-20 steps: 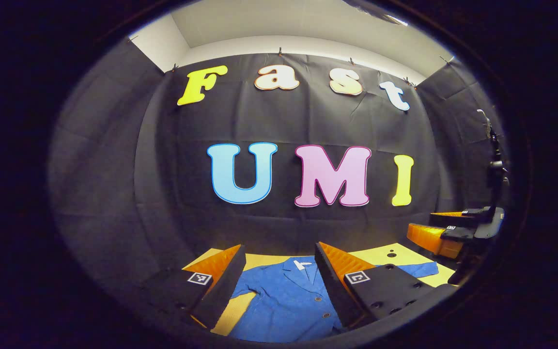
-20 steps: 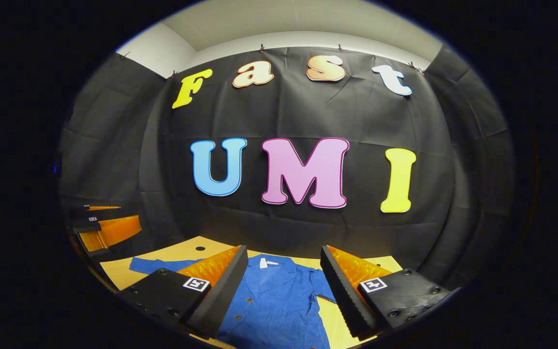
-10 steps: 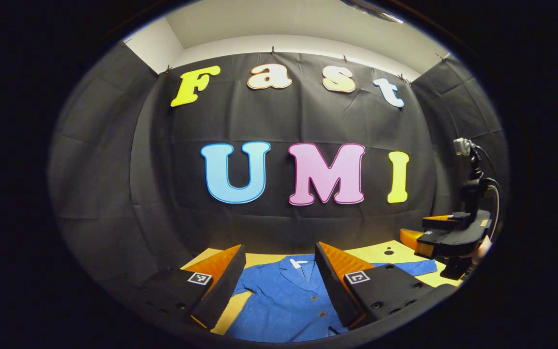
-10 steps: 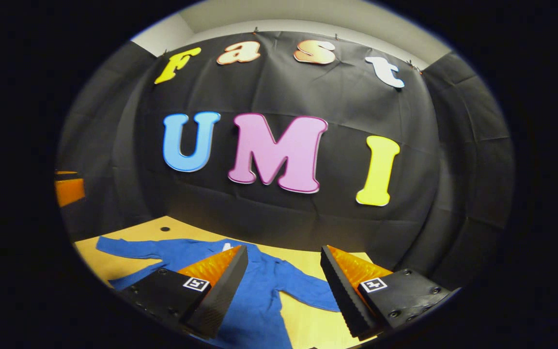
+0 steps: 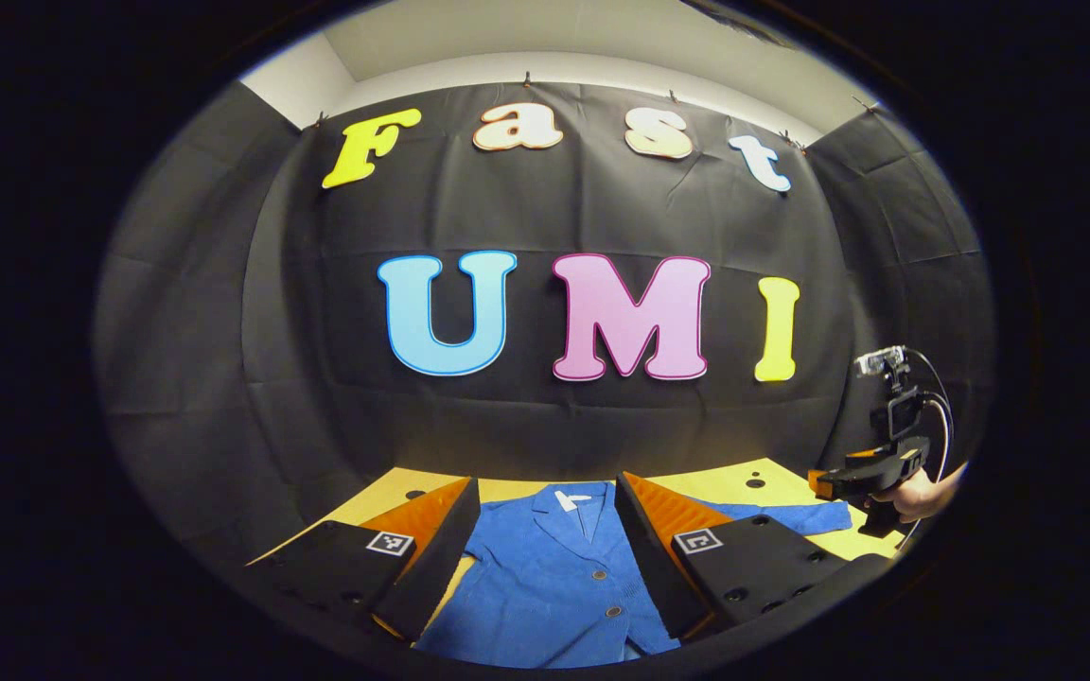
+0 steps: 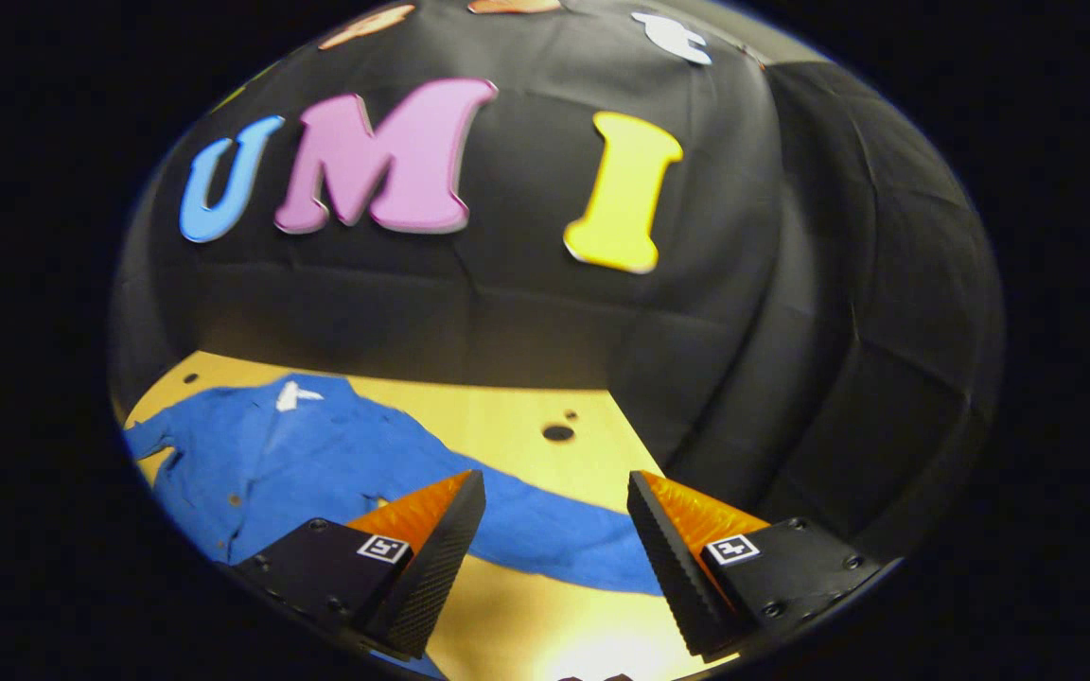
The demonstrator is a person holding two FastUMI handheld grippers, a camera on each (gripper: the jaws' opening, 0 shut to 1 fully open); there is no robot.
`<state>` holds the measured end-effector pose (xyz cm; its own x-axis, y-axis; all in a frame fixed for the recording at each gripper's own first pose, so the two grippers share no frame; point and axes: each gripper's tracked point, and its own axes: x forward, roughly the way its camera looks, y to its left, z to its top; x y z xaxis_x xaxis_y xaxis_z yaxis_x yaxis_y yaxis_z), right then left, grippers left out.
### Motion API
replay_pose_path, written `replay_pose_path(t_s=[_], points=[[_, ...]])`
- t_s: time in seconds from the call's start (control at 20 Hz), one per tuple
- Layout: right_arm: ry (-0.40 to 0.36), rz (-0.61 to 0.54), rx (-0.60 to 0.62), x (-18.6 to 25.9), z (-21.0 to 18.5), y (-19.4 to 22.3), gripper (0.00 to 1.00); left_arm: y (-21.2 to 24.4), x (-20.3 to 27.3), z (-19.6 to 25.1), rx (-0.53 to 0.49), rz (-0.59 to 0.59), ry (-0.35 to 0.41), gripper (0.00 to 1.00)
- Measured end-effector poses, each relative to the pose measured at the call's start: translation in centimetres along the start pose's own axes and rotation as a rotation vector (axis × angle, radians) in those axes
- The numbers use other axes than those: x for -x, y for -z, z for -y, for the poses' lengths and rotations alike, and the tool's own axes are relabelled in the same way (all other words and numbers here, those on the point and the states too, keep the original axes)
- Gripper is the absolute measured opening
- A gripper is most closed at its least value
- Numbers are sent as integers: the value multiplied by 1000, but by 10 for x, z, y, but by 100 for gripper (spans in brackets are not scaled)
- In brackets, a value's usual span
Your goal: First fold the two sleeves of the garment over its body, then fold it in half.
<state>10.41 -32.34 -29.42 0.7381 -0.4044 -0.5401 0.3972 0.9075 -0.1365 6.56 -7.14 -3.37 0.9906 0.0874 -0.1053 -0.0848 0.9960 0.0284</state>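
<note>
blue buttoned garment [image 5: 554, 577] flat on yellow table [image 6: 507, 426].

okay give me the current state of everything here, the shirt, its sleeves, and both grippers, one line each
Blue shirt: lying flat on the yellow table, front up, buttoned, not folded.
Right-hand sleeve: stretched out on the table, not yet folded over the body.
Left gripper: open, above the shirt's body, holding nothing.
Right gripper: open, above the outstretched sleeve, holding nothing.

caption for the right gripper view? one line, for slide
Open right tongs hover above the outstretched sleeve of a blue garment lying flat on the yellow table.
</note>
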Motion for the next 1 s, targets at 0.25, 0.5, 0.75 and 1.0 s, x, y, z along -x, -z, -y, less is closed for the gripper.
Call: replay_pose_path(t_s=[0.25,0.5,0.75,1.0], points=[[140,-245,-77,-36,65,74,99,7,-17,14,-1,-55,19,82],[190,-417,-165,-61,89,126,99,16,-35,37,55,-100,58,82],[176,-522,-213,-67,89,143,98,18,-41,52,53,-109,76,82],[143,-536,-321,-72,81,146,90,18,-43,53,61,-125,79,82]])
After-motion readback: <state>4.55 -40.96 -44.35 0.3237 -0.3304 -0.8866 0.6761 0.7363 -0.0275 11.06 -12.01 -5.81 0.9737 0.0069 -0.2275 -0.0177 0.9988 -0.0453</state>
